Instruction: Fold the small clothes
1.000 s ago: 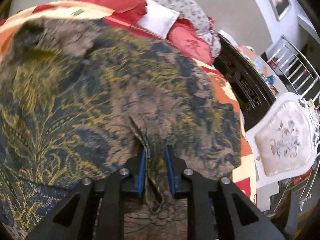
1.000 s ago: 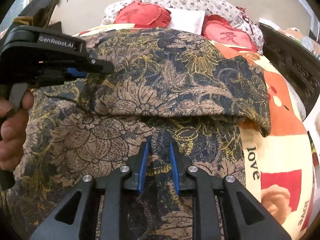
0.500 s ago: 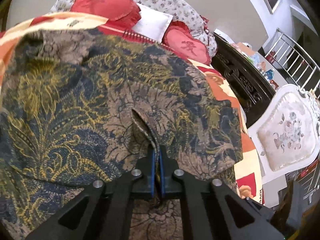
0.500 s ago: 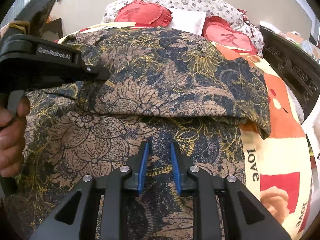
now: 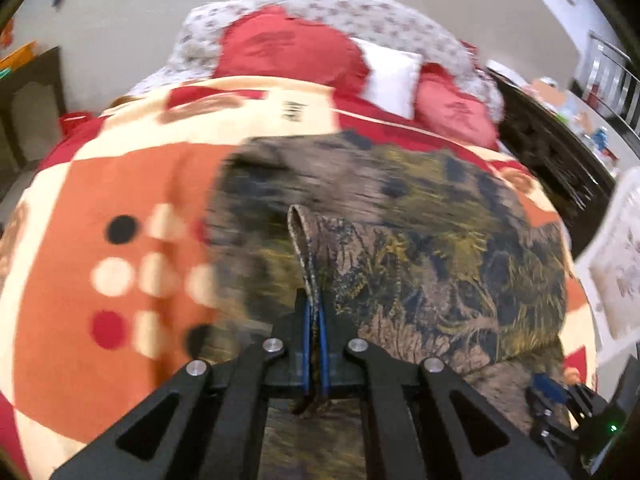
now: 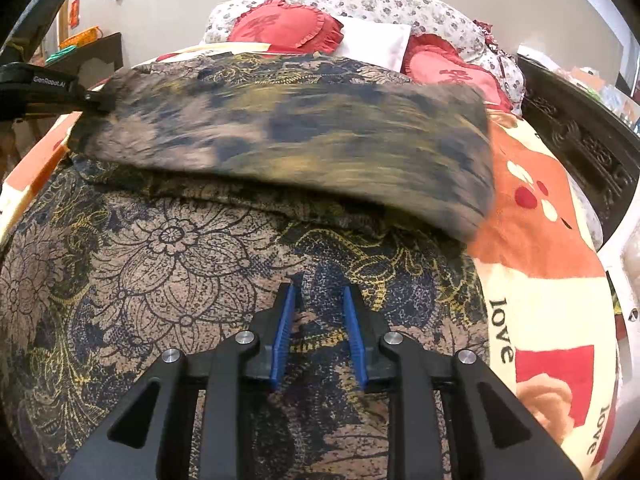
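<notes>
A brown, navy and gold floral garment [image 6: 160, 248] lies spread on the bed. My left gripper [image 5: 315, 312] is shut on a pinched fold of the garment [image 5: 304, 248] and holds it raised. From the right wrist view that gripper [image 6: 92, 98] sits at the far left, with the lifted upper layer [image 6: 300, 140] blurred by motion. My right gripper [image 6: 319, 304] rests low on the near part of the garment. Its jaws are opening, and flat cloth lies between the blue pads [image 6: 285, 320] without being pinched. The right gripper [image 5: 560, 396] shows at the lower right of the left wrist view.
An orange, cream and red blanket [image 5: 100, 200] covers the bed under the garment. Red heart cushions [image 6: 286, 28] and a white pillow [image 6: 376, 40] lie at the head. A dark carved bed frame [image 6: 580, 152] and a white chair [image 5: 616, 272] stand on the right.
My left gripper closed on a fold of the garment and carried it up and away, uncovering blanket on the left. The gap between the right gripper's pads widened slightly; that hand stayed put.
</notes>
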The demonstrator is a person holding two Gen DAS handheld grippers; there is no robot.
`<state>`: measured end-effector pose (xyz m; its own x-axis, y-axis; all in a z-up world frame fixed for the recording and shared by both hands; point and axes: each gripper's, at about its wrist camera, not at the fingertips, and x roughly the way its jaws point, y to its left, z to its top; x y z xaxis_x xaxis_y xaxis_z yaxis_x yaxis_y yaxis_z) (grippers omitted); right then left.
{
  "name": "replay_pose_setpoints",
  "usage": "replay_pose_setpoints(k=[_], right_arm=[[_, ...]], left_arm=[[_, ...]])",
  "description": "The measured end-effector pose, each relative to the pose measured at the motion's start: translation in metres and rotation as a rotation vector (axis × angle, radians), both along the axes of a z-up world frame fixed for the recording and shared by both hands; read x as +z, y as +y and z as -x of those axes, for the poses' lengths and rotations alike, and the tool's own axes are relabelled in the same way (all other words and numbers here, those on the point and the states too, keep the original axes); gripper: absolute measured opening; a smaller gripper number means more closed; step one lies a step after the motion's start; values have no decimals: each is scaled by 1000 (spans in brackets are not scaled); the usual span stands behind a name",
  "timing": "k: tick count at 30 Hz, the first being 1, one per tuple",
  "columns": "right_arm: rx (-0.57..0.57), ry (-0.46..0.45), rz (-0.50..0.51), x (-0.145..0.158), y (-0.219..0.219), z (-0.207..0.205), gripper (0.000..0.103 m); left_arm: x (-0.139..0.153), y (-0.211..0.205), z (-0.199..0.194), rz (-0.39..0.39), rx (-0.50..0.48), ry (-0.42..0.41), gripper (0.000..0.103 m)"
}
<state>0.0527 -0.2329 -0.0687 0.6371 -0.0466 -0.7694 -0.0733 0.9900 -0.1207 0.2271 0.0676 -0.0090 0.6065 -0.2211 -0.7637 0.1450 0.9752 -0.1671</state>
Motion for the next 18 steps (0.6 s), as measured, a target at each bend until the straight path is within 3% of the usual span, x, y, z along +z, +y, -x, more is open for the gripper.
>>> replay_pose_setpoints(k=[7,11,14,15,17,18], right_arm=[[-1,2,-12,0,-1,0,24],[-1,2,-16,0,-2,0,24],[-9,-21,-63,6,-9,4,24],[-19,-52,-128,14,-19,9,24],[-61,-125,-255,31,-43,15,24],[-99,-165,-305,39,-56,16,24]], left_arm=[[-20,10,-18,-79,-6,64,5],[-26,15,-12,-88,55,83,26],[-5,17,7,-104,134,-25,34],[6,14,17,-86,143,-84,40],[13,3,27,-85,122,-143,60],[11,-10,29,-101,82,-162,60]])
